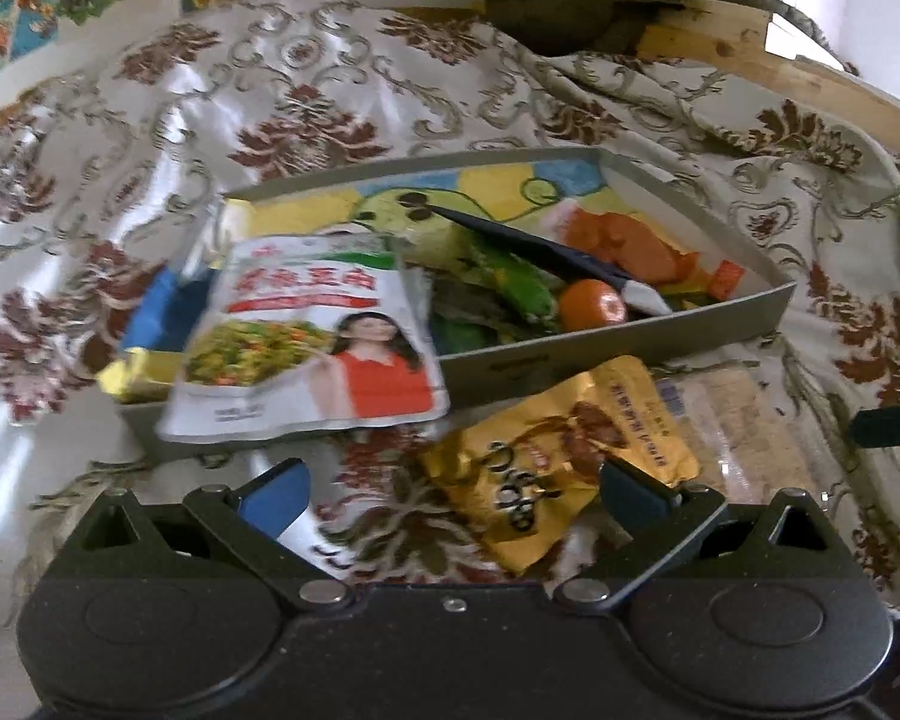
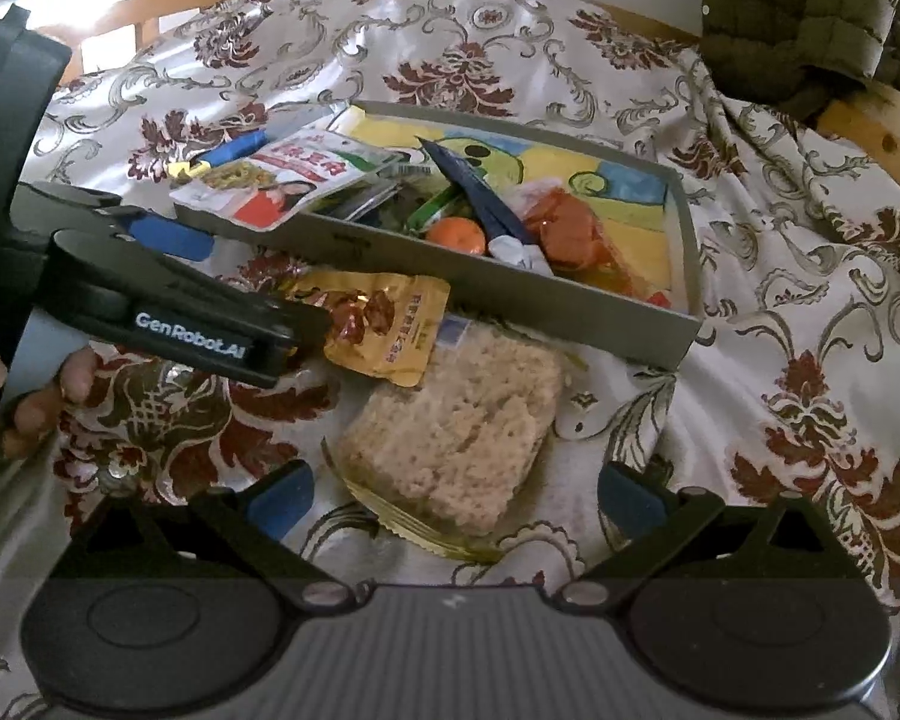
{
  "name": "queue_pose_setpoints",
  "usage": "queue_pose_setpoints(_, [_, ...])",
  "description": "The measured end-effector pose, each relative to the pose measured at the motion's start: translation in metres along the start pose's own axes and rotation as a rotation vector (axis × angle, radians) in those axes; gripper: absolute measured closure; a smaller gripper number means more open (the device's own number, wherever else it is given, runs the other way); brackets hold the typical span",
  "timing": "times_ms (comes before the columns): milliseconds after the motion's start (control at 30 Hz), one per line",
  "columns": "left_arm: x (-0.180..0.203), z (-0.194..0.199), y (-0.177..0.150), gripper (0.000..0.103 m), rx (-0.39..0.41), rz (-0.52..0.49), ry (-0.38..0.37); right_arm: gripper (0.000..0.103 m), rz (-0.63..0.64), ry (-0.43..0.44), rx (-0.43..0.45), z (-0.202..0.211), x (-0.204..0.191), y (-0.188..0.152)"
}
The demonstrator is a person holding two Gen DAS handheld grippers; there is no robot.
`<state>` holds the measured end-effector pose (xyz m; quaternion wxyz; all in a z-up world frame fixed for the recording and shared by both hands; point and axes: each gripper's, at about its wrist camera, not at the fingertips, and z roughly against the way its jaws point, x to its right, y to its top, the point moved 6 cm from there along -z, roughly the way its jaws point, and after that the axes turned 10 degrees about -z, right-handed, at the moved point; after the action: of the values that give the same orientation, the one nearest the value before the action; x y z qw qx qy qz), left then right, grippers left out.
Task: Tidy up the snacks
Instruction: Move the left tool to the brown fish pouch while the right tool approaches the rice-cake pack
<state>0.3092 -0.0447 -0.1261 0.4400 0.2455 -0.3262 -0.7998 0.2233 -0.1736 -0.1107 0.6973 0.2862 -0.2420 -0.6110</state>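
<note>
A grey shallow tray (image 1: 618,348) (image 2: 510,294) holds a green packet (image 1: 510,282), an orange round snack (image 1: 591,303) (image 2: 456,237), a dark blue tube (image 1: 546,252) (image 2: 474,192) and an orange packet (image 1: 624,240) (image 2: 570,234). A white pouch with a printed picture (image 1: 306,336) (image 2: 294,180) overhangs the tray's near left corner. A yellow packet (image 1: 558,456) (image 2: 384,324) lies on the cloth before the tray. My left gripper (image 1: 456,492) (image 2: 252,282) is open just short of it. My right gripper (image 2: 456,501) is open, with a wrapped rice-crisp block (image 2: 456,426) (image 1: 732,420) lying ahead between its fingers.
A floral tablecloth (image 2: 780,240) covers the surface in folds. A blue and gold packet (image 1: 156,324) (image 2: 234,150) lies under the white pouch. A quilted olive cloth (image 2: 798,18) and a wooden rail (image 1: 810,72) sit at the back. A hand (image 2: 30,396) holds the left gripper.
</note>
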Motion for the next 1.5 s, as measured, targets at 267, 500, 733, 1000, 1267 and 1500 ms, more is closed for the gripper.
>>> queue_pose_setpoints(267, [0.004,-0.011,0.000,0.001,-0.007,-0.051,-0.114,0.000,0.004,0.005,-0.032,-0.012,-0.003,-0.004])
queue_pose_setpoints(500, [0.002,-0.019,0.002,0.001,0.005,-0.033,-0.163,0.000,-0.018,0.025,-0.015,-0.021,-0.002,-0.004])
queue_pose_setpoints(733, [0.004,-0.016,-0.002,0.001,0.006,-0.105,-0.235,0.001,-0.024,0.013,-0.005,-0.029,0.002,-0.004])
queue_pose_setpoints(1000, [0.008,-0.018,-0.006,0.001,0.027,-0.170,-0.214,0.012,0.014,-0.013,-0.015,-0.027,-0.005,-0.002])
queue_pose_setpoints(1267, [0.017,-0.022,-0.005,0.022,0.039,-0.224,-0.173,0.012,0.008,-0.004,-0.028,-0.028,-0.005,-0.002])
queue_pose_setpoints(1500, [0.007,-0.019,-0.003,0.043,0.053,-0.138,-0.167,0.013,0.000,0.001,-0.028,-0.027,-0.004,0.000])
